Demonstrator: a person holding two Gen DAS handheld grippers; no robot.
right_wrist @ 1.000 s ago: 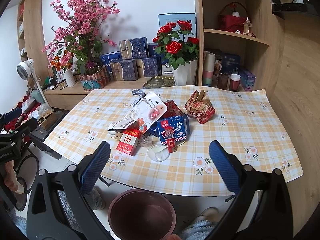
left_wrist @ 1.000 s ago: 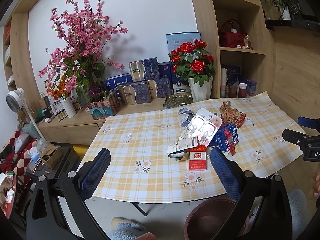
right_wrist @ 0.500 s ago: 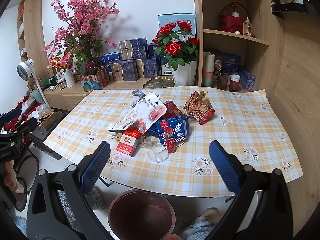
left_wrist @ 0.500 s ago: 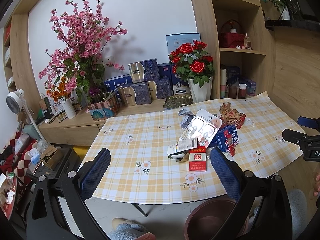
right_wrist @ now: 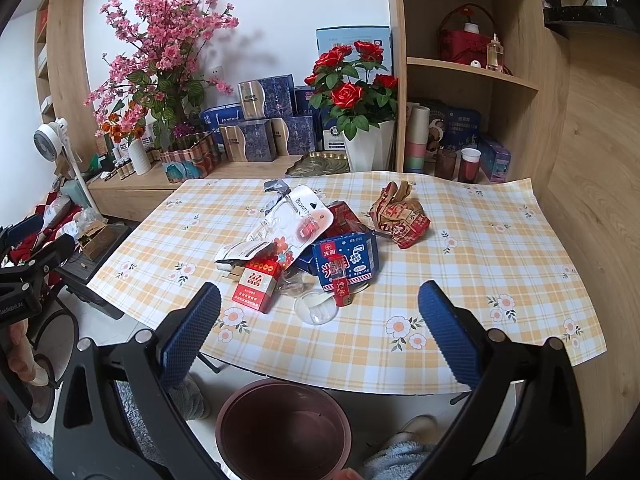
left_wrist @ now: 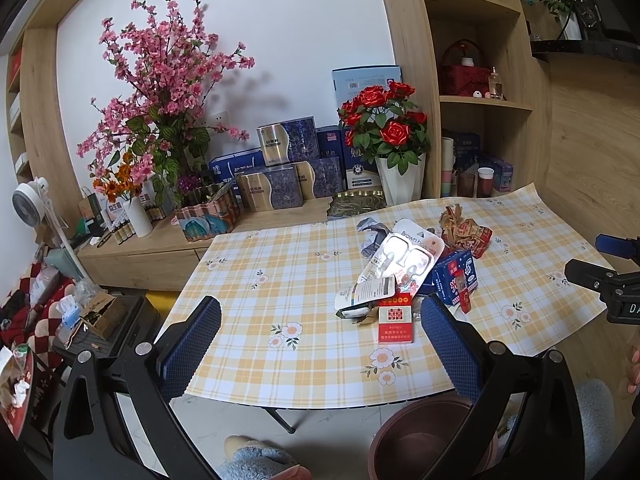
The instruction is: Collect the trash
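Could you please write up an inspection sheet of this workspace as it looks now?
Surface: table under a yellow plaid floral cloth.
Job's things: trash piled mid-table: red cigarette pack, blue carton, crumpled red wrapper, hook blister card, clear lid; brown bin on the floor below the near edge, nothing seen inside.
Clutter: rose vase, gift boxes and cups behind the table.
Grippers: left gripper and right gripper open, holding nothing, short of the pile.
Cables: nothing seen.
Surroundings: wooden shelves, white fan, slippered feet by the bin.
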